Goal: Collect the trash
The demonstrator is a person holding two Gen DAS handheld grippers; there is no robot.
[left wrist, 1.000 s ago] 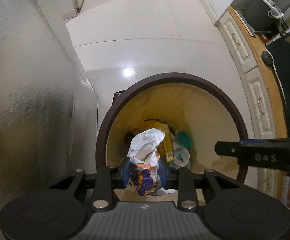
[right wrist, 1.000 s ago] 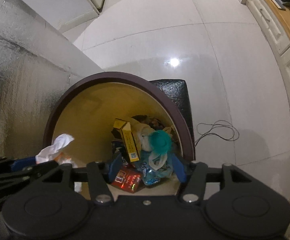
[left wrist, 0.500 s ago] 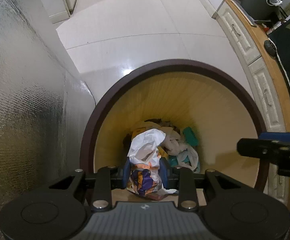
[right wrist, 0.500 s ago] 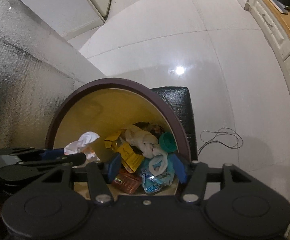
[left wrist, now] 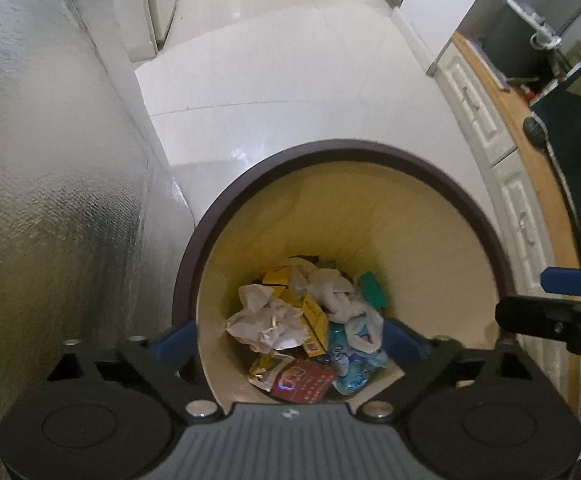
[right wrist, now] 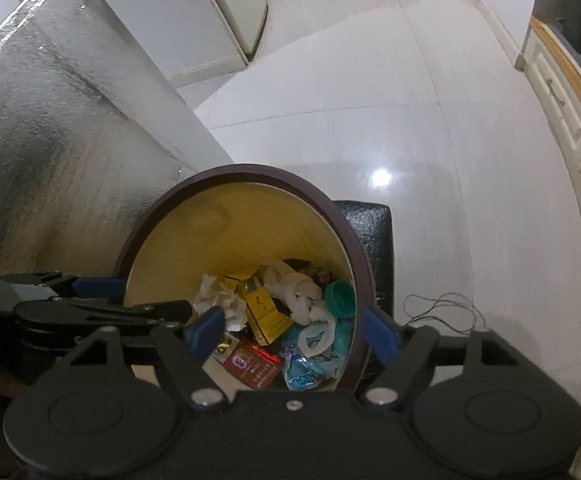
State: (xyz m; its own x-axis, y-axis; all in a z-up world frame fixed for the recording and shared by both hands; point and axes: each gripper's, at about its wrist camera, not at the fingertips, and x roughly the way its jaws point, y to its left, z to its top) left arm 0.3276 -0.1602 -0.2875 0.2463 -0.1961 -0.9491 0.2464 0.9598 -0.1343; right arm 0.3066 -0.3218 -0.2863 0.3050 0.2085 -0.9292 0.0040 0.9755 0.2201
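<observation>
Trash (left wrist: 306, 336): lying loose in a heap at the bottom of the bin (left wrist: 330, 152), under both grippers. Left gripper (left wrist: 290, 338): jaws opening, now spread wide over the bin mouth with nothing between them; half a second ago they were clamped on a crumpled white-and-purple wrapper, which is now resting on the heap as the pale wad (left wrist: 266, 320) beside the yellow box (left wrist: 314, 316). Reading: that piece is being counted as delivered, and this hand is becoming free for the next pickup. Right gripper (right wrist: 294, 330): jaws also opening, wider than a second ago, nothing pressed between the pads; the red packet (right wrist: 254, 364), blue pouch (right wrist: 310, 356) and teal cap (right wrist: 340, 298) seen between them are lying far below in the bin, not being held. Beyond the bin: a black block (right wrist: 370, 232) touching its far side, a thin cable (right wrist: 442, 312) curling on the floor (right wrist: 370, 80), a foil-faced panel (right wrist: 50, 140) just beside the rim. Hidden or unclear: the near rim and part of the heap are being covered by both gripper bodies; print on the packets is too blurred to read; whether more trash is waiting on the floor outside these views cannot be told.
</observation>
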